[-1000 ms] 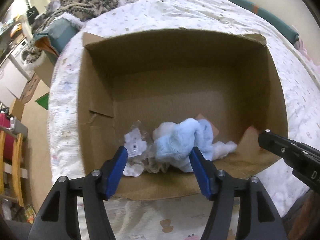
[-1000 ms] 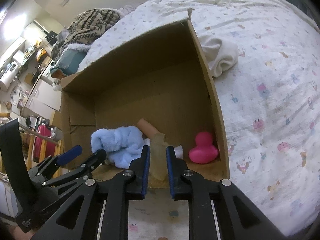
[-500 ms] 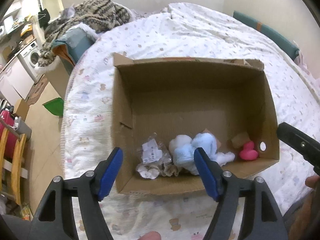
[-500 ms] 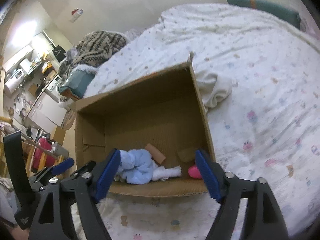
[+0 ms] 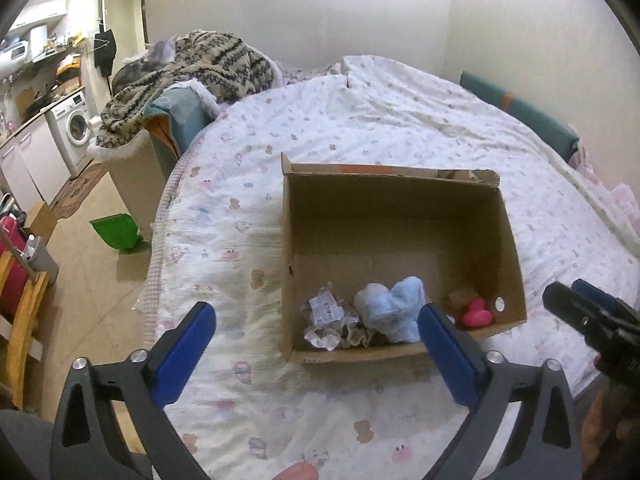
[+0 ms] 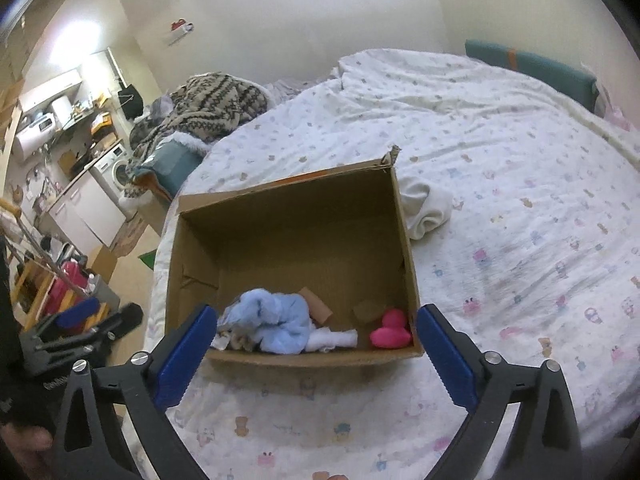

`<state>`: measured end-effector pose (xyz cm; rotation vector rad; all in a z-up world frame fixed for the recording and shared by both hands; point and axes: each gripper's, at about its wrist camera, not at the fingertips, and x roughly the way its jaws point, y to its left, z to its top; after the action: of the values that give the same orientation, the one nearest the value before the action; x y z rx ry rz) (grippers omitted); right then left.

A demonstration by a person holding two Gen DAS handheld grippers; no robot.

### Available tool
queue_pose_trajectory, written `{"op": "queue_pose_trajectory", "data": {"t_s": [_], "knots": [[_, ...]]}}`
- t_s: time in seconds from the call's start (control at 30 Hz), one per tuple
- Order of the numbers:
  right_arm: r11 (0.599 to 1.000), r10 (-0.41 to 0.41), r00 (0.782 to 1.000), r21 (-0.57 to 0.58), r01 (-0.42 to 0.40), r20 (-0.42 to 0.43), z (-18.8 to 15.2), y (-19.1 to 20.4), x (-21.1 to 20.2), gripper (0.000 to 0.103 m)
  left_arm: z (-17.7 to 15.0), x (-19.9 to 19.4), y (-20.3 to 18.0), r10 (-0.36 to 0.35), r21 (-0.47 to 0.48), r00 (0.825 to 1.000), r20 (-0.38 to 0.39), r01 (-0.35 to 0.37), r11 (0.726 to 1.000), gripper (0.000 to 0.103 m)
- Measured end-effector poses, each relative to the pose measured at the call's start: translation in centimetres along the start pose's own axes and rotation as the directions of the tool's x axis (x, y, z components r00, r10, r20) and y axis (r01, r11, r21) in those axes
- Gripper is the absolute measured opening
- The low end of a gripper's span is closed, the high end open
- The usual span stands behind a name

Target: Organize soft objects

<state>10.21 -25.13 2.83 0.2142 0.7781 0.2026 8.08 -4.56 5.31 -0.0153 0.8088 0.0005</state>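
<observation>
Right wrist view is showing a white cloth [image 6: 426,210] lying bunched on the bed [image 6: 520,200], touching the box [image 6: 404,240] at its far right corner; it looks light and floppy, best pinched at a fold. Both the right gripper [image 6: 316,346] and left gripper [image 5: 316,344] are hanging spread wide and empty, with only the box wall standing in the way.

A bed [image 6: 520,160] is wearing a white quilt printed with small animals. An open cardboard box [image 6: 288,224] is sitting directly on it, and a bundled cream cloth [image 6: 424,208] is lying just beside the box's right wall.
</observation>
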Motion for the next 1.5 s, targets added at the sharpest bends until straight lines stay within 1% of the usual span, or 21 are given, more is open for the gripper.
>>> {"op": "queue_pose_trajectory", "data": {"t_s": [0.1,0.27,0.4,0.53,0.67,0.83,1.5], "knots": [[0.999,-0.015,1.0,-0.03,0.016,0.018,-0.7,0.9,-0.9,0.103,-0.6,-1.1,0.7,-0.013,-0.01,1.0,0.017,0.013,1.0,0.102],[0.998,-0.036,0.999,-0.055,0.038,0.028,-1.8,1.6,-1.8,0.103,-2.0,-2.3,1.4,0.0,-0.006,1.0,0.03,0.0,1.0,0.102],[0.997,-0.056,0.998,-0.057,0.058,0.034,-2.5,1.9,-2.1,0.103,-3.3,-2.0,1.8,-0.016,-0.014,1.0,0.006,0.016,1.0,0.102],[0.996,-0.062,0.997,-0.055,0.064,0.041,-3.0,1.8,-1.8,0.103,-4.0,-1.7,1.7,-0.016,-0.014,1.0,0.009,0.016,1.0,0.102],[0.995,-0.08,0.996,-0.063,0.083,0.043,-3.4,1.7,-1.1,0.103,-4.1,-1.4,1.9,-0.011,-0.016,1.0,0.018,0.012,1.0,0.102],[0.992,-0.103,0.994,-0.068,0.106,0.046,-3.3,1.6,-0.1,0.103,-4.1,-0.5,2.0,-0.015,-0.032,1.0,0.007,0.016,0.999,0.102],[0.988,-0.122,0.992,-0.09,0.122,0.006,-3.5,1.7,1.1,0.103,-4.0,0.2,1.3,-0.044,-0.022,0.999,-0.004,0.044,0.999,0.102]]}}
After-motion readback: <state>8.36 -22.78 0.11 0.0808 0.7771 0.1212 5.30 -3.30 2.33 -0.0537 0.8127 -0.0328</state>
